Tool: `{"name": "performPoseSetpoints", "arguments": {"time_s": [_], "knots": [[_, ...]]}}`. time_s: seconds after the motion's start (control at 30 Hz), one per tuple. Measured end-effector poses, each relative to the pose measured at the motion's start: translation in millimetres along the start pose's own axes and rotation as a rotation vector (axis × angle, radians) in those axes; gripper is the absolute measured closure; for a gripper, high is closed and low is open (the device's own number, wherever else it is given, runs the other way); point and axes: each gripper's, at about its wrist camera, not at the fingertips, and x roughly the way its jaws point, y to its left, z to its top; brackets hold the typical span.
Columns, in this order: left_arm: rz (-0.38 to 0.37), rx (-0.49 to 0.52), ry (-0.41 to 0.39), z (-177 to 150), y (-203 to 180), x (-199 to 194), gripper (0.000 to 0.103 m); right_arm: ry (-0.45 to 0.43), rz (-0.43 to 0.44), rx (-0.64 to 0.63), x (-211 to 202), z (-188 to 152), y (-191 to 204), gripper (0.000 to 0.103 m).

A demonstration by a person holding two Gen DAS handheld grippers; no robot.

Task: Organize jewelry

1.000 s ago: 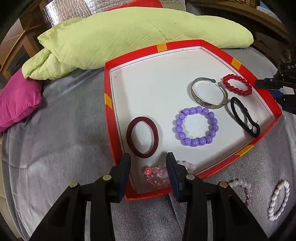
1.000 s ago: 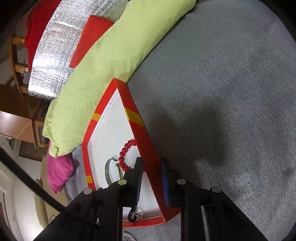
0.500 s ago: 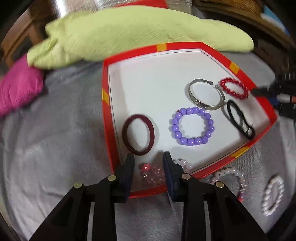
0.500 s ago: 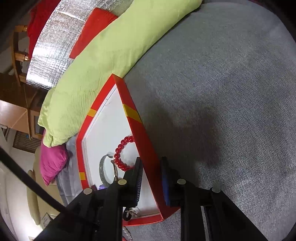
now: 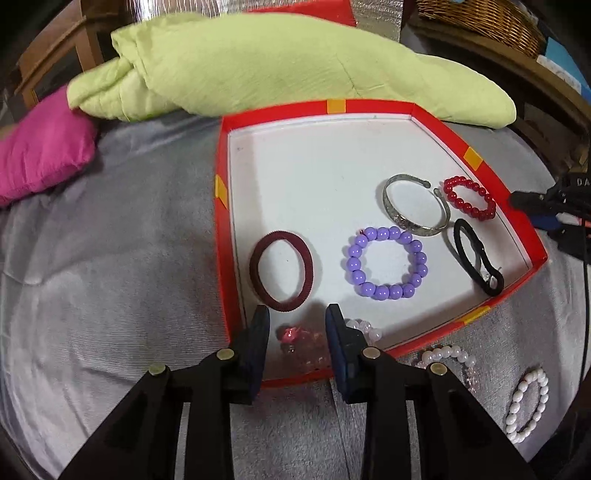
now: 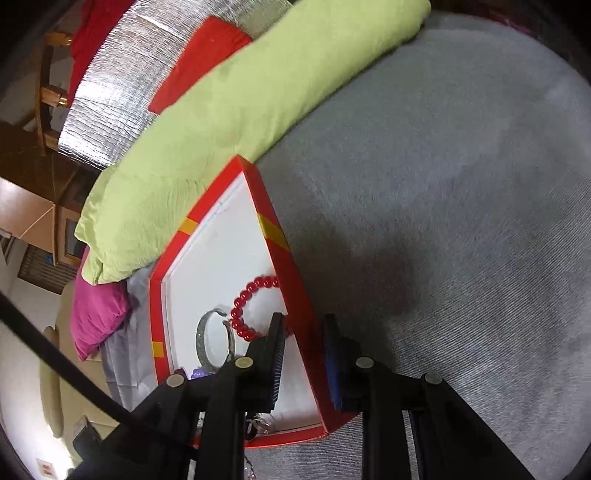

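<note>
A red tray (image 5: 221,236) with a white floor lies on the grey cover. In it are a maroon hair tie (image 5: 254,269), a purple bead bracelet (image 5: 382,291), a silver bangle (image 5: 391,206), a red bead bracelet (image 5: 452,182) and a black hair tie (image 5: 493,286). My left gripper (image 5: 296,325) hangs over the tray's near corner, jaws opening. A pink clear bracelet (image 5: 295,338) lies loose between them. My right gripper (image 6: 304,328) stands astride the tray's right wall (image 6: 280,251), jaws opening slightly, pads not pressing. Red beads (image 6: 242,295) lie beside its inner finger.
A pearly bracelet (image 5: 447,352) and a white bead bracelet (image 5: 516,404) lie on the cover outside the tray's near right side. A green quilt (image 5: 280,62) borders the tray's far side, and a pink cushion (image 5: 40,155) lies far left. A wicker basket (image 5: 480,18) stands behind.
The left view has rolled a little, with the pink bracelet still between the fingers. My right gripper has lifted slightly along the wall, so more of the tray's floor shows.
</note>
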Motion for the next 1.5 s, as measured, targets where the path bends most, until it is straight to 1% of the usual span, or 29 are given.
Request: {"name": "performPoseSetpoints", "arguments": {"time_s": [0.07,0.1,0.13,0.2,0.3,0.37,0.47,0.53,0.6,0.63,0.73,0.8,0.87,0.9,1.0,1.1,1.2,1.23,1.3,1.33,1.37,1.43,1.5], "knots": [[0.007,0.006,-0.038,-3.9,-2.3,-12.5,0.061,-0.019,-0.005,-0.01,-6.8,-1.4,2.2,0.08],[0.012,0.009,-0.063,-6.4,-3.2,-20.8,0.058,-0.029,-0.008,-0.015,-11.5,-2.3,1.8,0.078],[0.019,0.012,-0.079,-8.1,-4.0,-27.0,0.057,-0.042,-0.008,-0.021,-16.5,-3.4,1.4,0.074],[0.045,0.021,-0.114,-12.1,-6.4,-41.7,0.056,-0.063,-0.013,-0.031,-25.7,-5.8,1.2,0.05],[0.051,0.021,-0.153,-20.6,-9.2,-63.5,0.055,-0.087,0.001,-0.061,-44.1,-12.2,0.5,0.049],[0.043,0.024,-0.17,-28.6,-11.9,-76.7,0.053,-0.087,0.016,-0.09,-54.4,-17.6,1.3,0.049],[0.045,0.048,-0.185,-39.4,-18.5,-89.6,0.052,-0.096,0.013,-0.154,-71.7,-28.6,1.1,0.049],[0.038,0.068,-0.189,-48.5,-23.5,-97.2,0.051,-0.086,0.018,-0.187,-81.0,-38.2,-0.3,0.049],[0.03,0.088,-0.192,-60.1,-27.6,-103.0,0.046,-0.054,0.05,-0.206,-90.7,-54.3,-7.8,0.049],[0.028,0.093,-0.191,-65.0,-29.4,-104.7,0.046,-0.026,0.058,-0.208,-94.3,-63.8,-13.2,0.049],[0.013,0.094,-0.171,-77.9,-30.5,-105.6,0.046,0.043,0.076,-0.218,-99.9,-90.4,-22.3,0.053],[-0.008,0.08,-0.154,-83.9,-28.1,-104.7,0.046,0.08,0.091,-0.234,-101.7,-104.8,-26.7,0.054],[-0.029,0.07,-0.141,-87.4,-27.4,-103.8,0.046,0.116,0.081,-0.263,-99.1,-120.4,-26.4,0.054],[-0.036,0.065,-0.138,-88.4,-27.3,-103.8,0.046,0.136,0.065,-0.286,-96.0,-128.0,-24.6,0.054],[-0.055,0.048,-0.129,-91.2,-27.7,-103.8,0.046,0.161,0.024,-0.327,-86.3,-136.3,-19.5,0.054],[-0.067,0.044,-0.122,-92.3,-29.3,-102.4,0.046,0.156,-0.031,-0.387,-77.5,-144.0,-10.7,0.054],[-0.069,0.041,-0.116,-92.3,-29.6,-100.0,0.046,0.168,-0.138,-0.461,-61.8,-152.0,-1.1,0.054],[-0.07,0.039,-0.113,-91.9,-29.0,-99.0,0.046,0.166,-0.169,-0.484,-59.5,-154.8,-0.4,0.059],[-0.075,0.029,-0.105,-90.9,-27.4,-96.2,0.046,0.128,-0.225,-0.549,-58.2,-159.0,5.2,0.073],[-0.079,0.022,-0.101,-90.1,-26.6,-94.9,0.046,0.122,-0.229,-0.564,-58.1,-160.0,6.6,0.09],[-0.085,0.012,-0.094,-88.9,-25.3,-93.1,0.046,0.118,-0.231,-0.567,-58.1,-160.2,6.7,0.092],[-0.103,-0.006,-0.083,-85.4,-24.4,-90.3,0.046,0.089,-0.239,-0.556,-59.0,-158.0,7.4,0.092],[-0.12,-0.019,-0.074,-81.3,-25.5,-87.5,0.046,0.041,-0.246,-0.537,-64.8,-152.7,7.4,0.092]]}}
